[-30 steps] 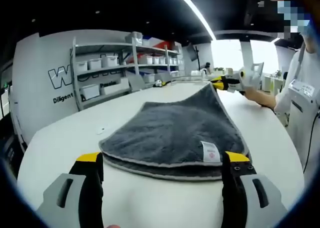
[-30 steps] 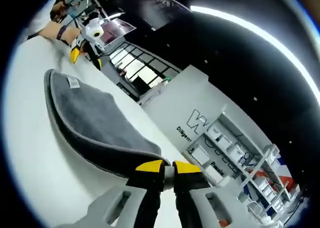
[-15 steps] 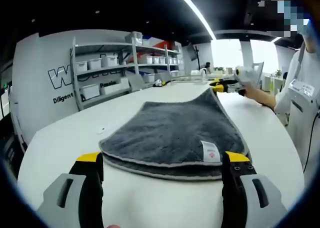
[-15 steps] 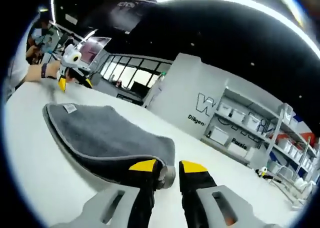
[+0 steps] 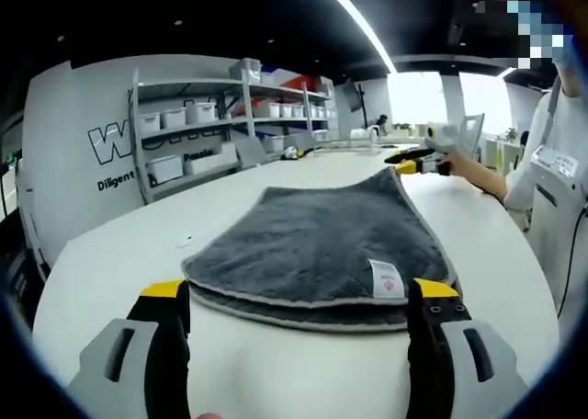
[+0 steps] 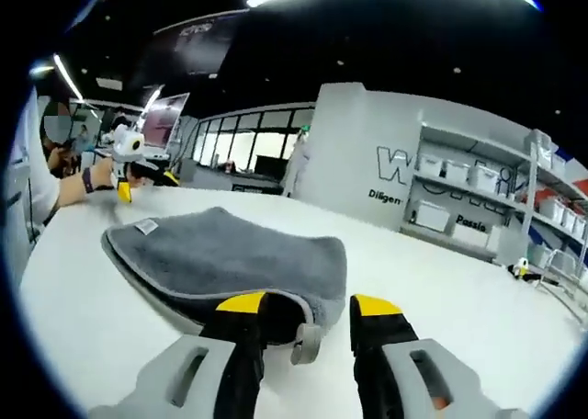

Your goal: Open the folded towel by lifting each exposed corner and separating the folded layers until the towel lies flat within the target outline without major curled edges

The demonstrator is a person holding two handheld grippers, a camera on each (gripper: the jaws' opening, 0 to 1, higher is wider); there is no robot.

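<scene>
Right tongs (image 6: pixel 306 309) gape at the far corner of the folded grey towel (image 5: pixel 322 249) on the white table (image 5: pixel 110 263), left tongs (image 5: pixel 299 295) open; pinch only the top layer.

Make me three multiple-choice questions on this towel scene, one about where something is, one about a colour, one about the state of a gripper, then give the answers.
1. Where does the white label sit on the towel in the left gripper view?
A. near the edge closest to the left gripper
B. at the far corner
C. on the table beside it

2. What colour is the towel?
A. red
B. grey
C. white

3. How does the right gripper stand?
A. shut on the label
B. open by the towel's corner
C. shut on the shelves

Answers: 1 A, the label lies by the near hem. 2 B, grey pile. 3 B, its jaws stand apart.
</scene>
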